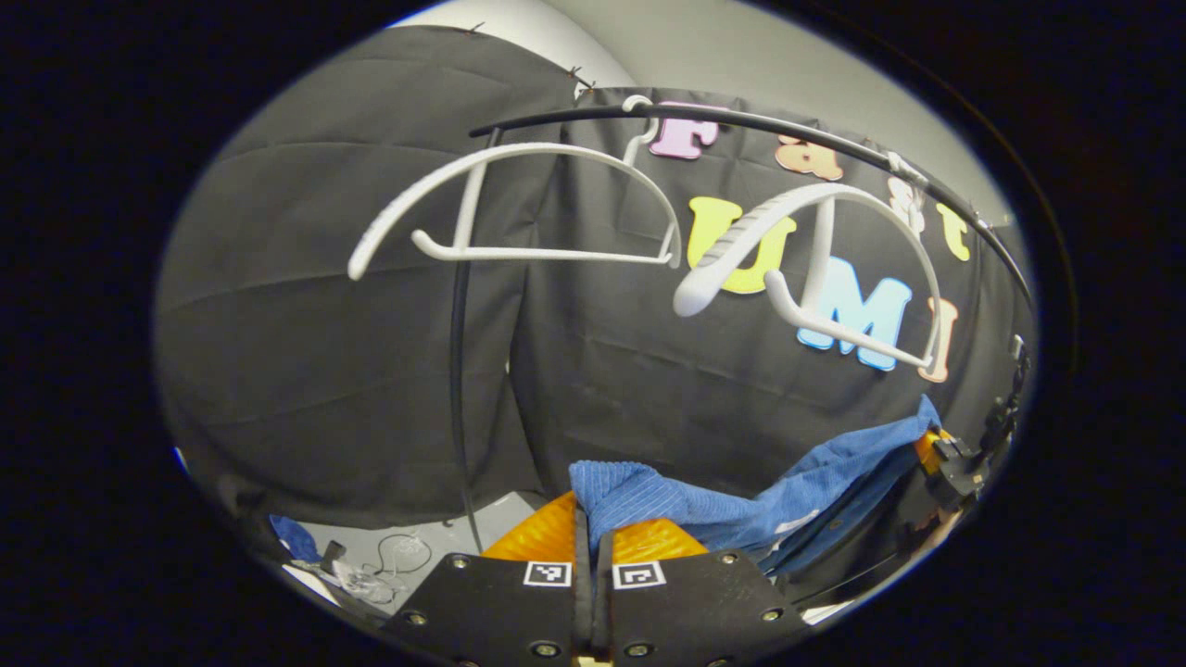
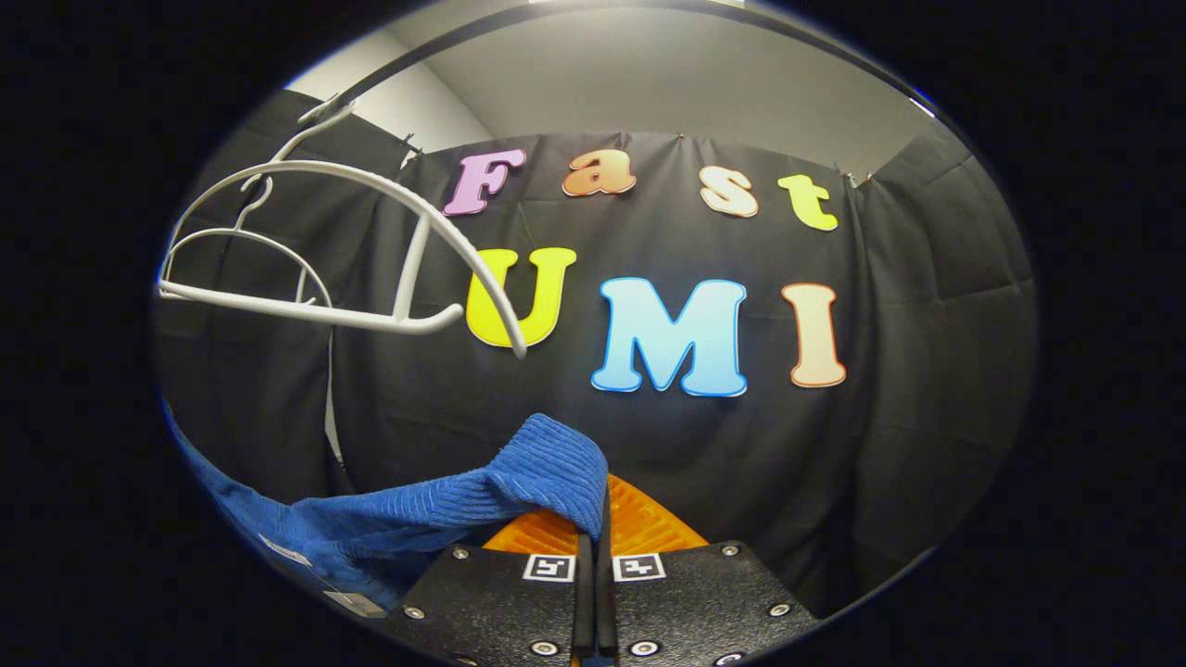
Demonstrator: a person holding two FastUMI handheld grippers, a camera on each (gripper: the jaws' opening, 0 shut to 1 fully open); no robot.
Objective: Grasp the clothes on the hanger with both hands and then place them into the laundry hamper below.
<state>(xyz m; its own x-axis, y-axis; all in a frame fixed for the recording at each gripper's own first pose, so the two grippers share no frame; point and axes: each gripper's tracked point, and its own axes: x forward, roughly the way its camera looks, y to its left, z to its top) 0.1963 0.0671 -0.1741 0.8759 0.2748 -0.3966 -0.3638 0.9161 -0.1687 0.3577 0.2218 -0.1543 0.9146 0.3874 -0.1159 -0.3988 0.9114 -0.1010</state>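
Both tools are clamped on the same blue garment [image 1: 704, 509]. Your left tool [image 1: 590, 533] has its orange fingers [image 1: 542, 533] pressed together with a fold of the ribbed cloth pinched at their tips; from there the cloth stretches off to the right and up to the other tool [image 1: 945, 459], seen at the far edge of the left gripper view. Your right tool [image 2: 600, 528] is closed the same way, with a thick roll of the blue garment [image 2: 547, 468] draped over its left finger and caught in the seam between the two. The cloth then sags away to the lower left in the right gripper view, where a pale label [image 2: 278, 548] shows on it.

You hold the garment below the hangers and apart from them. Two white plastic hangers [image 1: 519, 199] hang bare on a dark curved rail [image 1: 760, 120]; the second hanger [image 1: 815, 269] sits to the right of the first, above the stretched cloth. In the right gripper view the nearer white hanger [image 2: 371, 250] hangs up and to the left of the tool, with another behind it. Low at the left of the left gripper view you can see a pale floor [image 1: 435, 542] with a thin cable [image 1: 403, 556] lying on it.
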